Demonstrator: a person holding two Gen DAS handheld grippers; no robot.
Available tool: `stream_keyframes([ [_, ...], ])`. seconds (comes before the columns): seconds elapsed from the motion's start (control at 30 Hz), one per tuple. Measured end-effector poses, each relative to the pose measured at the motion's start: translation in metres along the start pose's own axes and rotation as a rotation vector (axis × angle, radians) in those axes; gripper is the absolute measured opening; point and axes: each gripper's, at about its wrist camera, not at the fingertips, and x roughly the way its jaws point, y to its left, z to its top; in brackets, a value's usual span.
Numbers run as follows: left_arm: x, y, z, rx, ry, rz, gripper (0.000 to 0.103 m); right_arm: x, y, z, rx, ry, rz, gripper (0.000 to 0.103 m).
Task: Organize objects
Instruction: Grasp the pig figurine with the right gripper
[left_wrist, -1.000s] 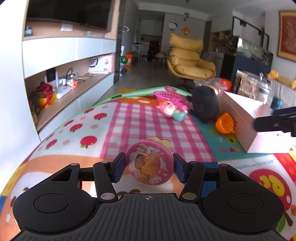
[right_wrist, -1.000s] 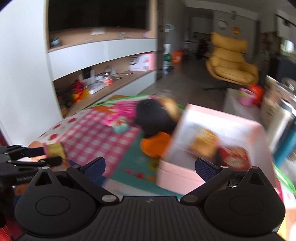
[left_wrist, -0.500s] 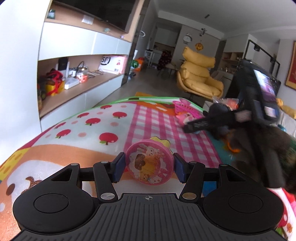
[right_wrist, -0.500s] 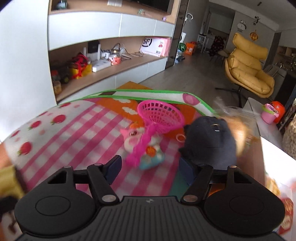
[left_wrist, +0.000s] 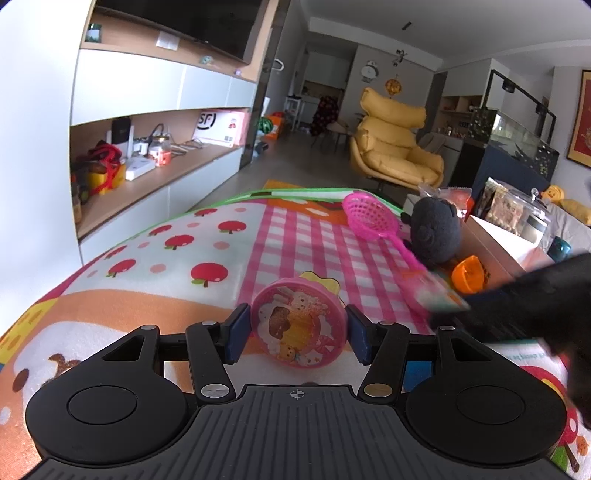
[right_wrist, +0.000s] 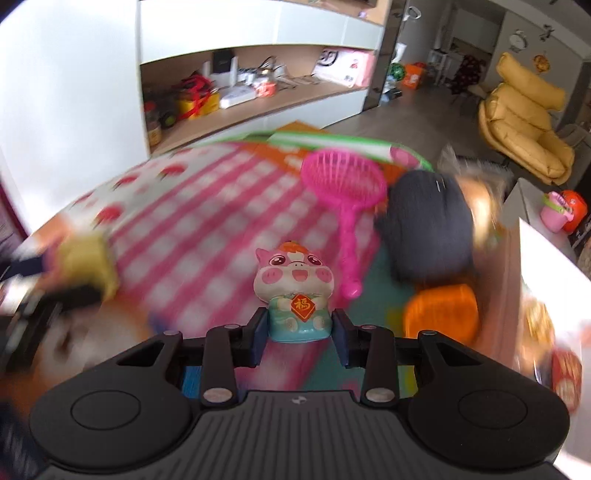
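In the left wrist view my left gripper (left_wrist: 298, 330) is shut on a round pink toy tin (left_wrist: 300, 325) with cartoon animals on its face and a yellow knob behind, held just above the play mat (left_wrist: 207, 236). In the right wrist view my right gripper (right_wrist: 299, 334) has its jaws closing tight on a small pig figurine (right_wrist: 294, 277). The blue pads (right_wrist: 258, 338) touch both sides of the figurine's teal base. The pig stands upright, facing the camera, on the pink checked part of the mat.
A pink plastic sieve (right_wrist: 341, 181) lies beyond the pig. A dark plush toy (right_wrist: 430, 225) and an orange cup (right_wrist: 439, 314) sit to the right, beside a pale open box (left_wrist: 491, 243). Low shelves (left_wrist: 155, 173) line the left wall. A yellow armchair (left_wrist: 395, 151) stands farther back.
My right gripper swung left from above the box, dropped to the mat and closed on the pig figurine. The left gripper kept its hold on the pink tin and rolled slightly.
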Motion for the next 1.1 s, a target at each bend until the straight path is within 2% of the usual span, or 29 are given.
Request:
stream_keyframes([
  [0.13, 0.002, -0.010, -0.002, 0.004, 0.020, -0.024, 0.059, -0.031, -0.004, -0.036, -0.003, 0.006, 0.027, 0.036],
  [0.37, 0.005, -0.043, -0.009, 0.058, 0.067, -0.085, 0.059, -0.060, -0.006, -0.081, 0.016, -0.023, 0.007, 0.038],
  [0.5, 0.003, -0.061, -0.016, 0.083, 0.082, -0.097, 0.059, -0.070, -0.011, -0.098, 0.038, -0.043, -0.013, 0.059],
  [0.6, -0.001, -0.067, -0.018, 0.099, 0.086, -0.094, 0.059, -0.074, -0.020, -0.106, 0.066, -0.057, -0.046, 0.070],
  [0.77, -0.002, -0.072, -0.020, 0.110, 0.089, -0.083, 0.059, -0.076, -0.030, -0.114, 0.075, -0.088, -0.187, 0.073],
  [0.93, -0.002, -0.072, -0.019, 0.103, 0.088, -0.073, 0.060, -0.082, -0.036, -0.110, 0.144, -0.124, -0.028, 0.076],
  [1.1, -0.001, -0.064, -0.018, 0.065, 0.085, -0.048, 0.060, -0.079, -0.023, -0.099, 0.106, -0.146, 0.020, 0.076],
])
